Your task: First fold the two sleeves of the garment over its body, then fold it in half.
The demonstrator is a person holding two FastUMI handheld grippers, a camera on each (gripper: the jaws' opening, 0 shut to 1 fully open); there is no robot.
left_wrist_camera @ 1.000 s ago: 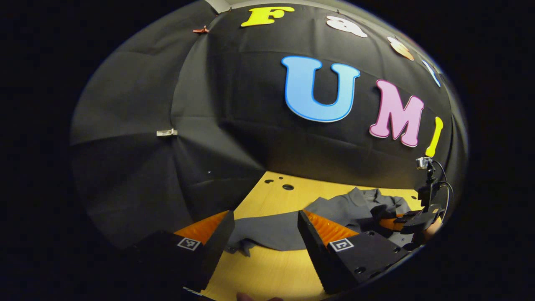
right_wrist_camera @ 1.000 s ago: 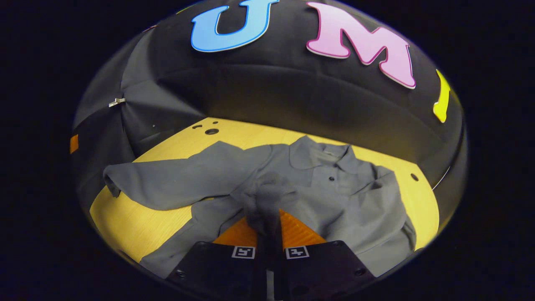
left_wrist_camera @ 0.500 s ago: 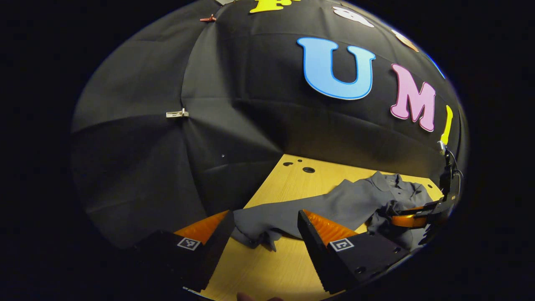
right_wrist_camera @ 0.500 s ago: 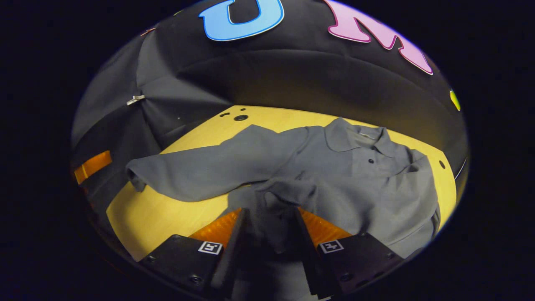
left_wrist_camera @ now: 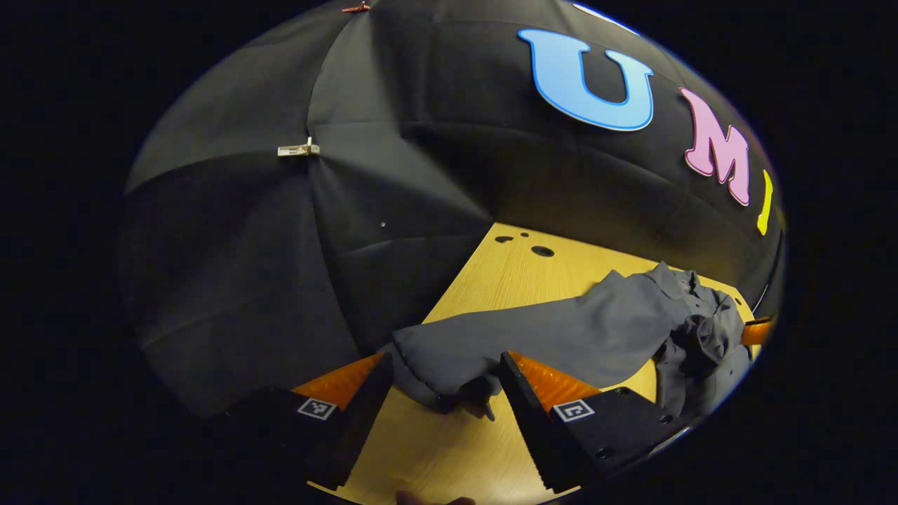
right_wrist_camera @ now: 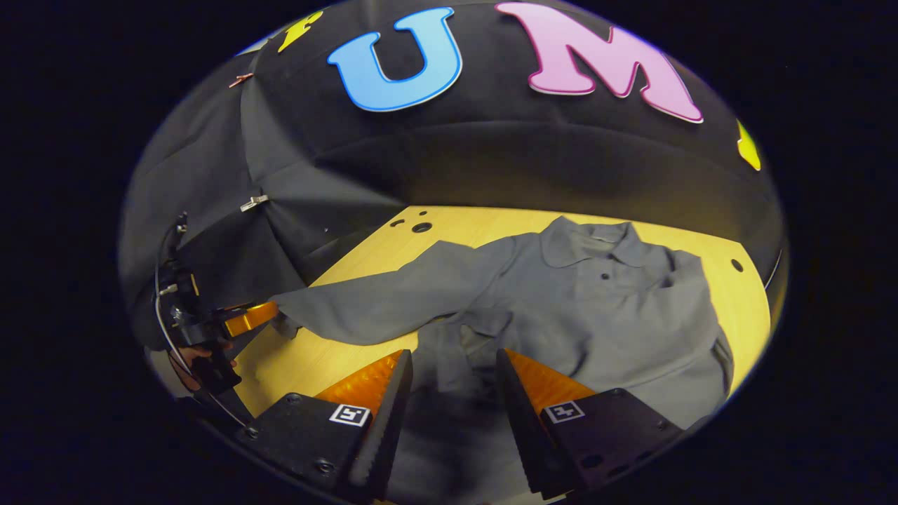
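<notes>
A grey collared shirt (right_wrist_camera: pixel 582 308) lies face up on the yellow table (right_wrist_camera: pixel 309 361). One sleeve is folded over the body, its cuff (right_wrist_camera: pixel 484 324) bunched just ahead of my right gripper (right_wrist_camera: pixel 454 354), which is open above the shirt's lower part. The other sleeve (right_wrist_camera: pixel 379 305) stretches out flat to the left. Its cuff (left_wrist_camera: pixel 442 382) lies between the fingers of my open left gripper (left_wrist_camera: pixel 443 361), low over the table. In the right gripper view the left gripper (right_wrist_camera: pixel 266 314) is at that cuff, held by a hand (right_wrist_camera: pixel 196 354).
Black cloth walls close the booth behind and on the left. Round holes (left_wrist_camera: pixel 541 250) mark the table's far corner, and another hole (right_wrist_camera: pixel 732 265) sits right of the shirt. Bare wood (left_wrist_camera: pixel 449 449) lies in front of the outstretched sleeve.
My right gripper has opened and let go of the sleeve, which now rests on the shirt's body. My left gripper has moved forward and down until the other cuff lies between its fingers.
</notes>
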